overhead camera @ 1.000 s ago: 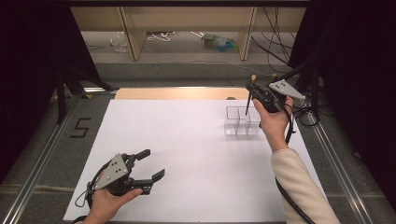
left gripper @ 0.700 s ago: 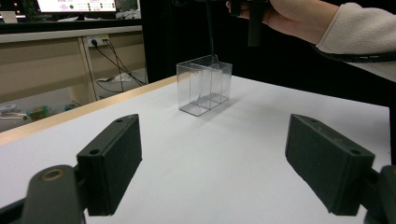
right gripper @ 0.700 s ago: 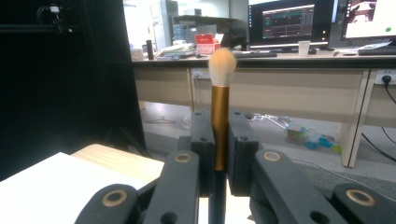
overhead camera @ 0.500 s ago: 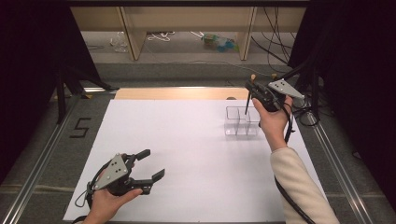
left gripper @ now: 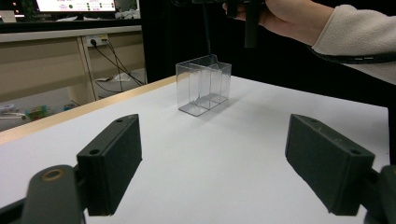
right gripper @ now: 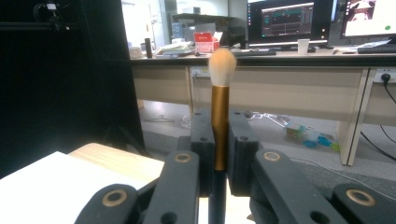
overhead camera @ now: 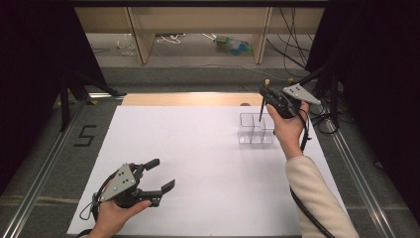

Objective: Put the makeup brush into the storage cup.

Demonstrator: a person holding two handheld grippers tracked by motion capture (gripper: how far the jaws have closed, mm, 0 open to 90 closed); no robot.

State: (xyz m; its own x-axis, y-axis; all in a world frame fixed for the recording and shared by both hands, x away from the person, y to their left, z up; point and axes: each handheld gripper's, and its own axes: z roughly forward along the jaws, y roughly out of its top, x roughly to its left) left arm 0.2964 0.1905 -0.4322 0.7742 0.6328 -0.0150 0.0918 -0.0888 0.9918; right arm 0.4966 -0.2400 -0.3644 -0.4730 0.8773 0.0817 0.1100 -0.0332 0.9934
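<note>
Upright, a makeup brush [right gripper: 219, 112] sits clamped in the right gripper [overhead camera: 270, 96] above the far-right clear box [overhead camera: 256, 130]; near left, the left gripper [overhead camera: 161, 174] rests with jaws spread, grasping nothing.

The clear box [overhead camera: 256, 128] stands on the white sheet [overhead camera: 198, 163], toward its far right. The right gripper [overhead camera: 267, 94] is above the box's far side, gripping a brush [right gripper: 219, 112] upright. The left gripper [overhead camera: 161, 174] sits at the sheet's near left, well apart.
</note>
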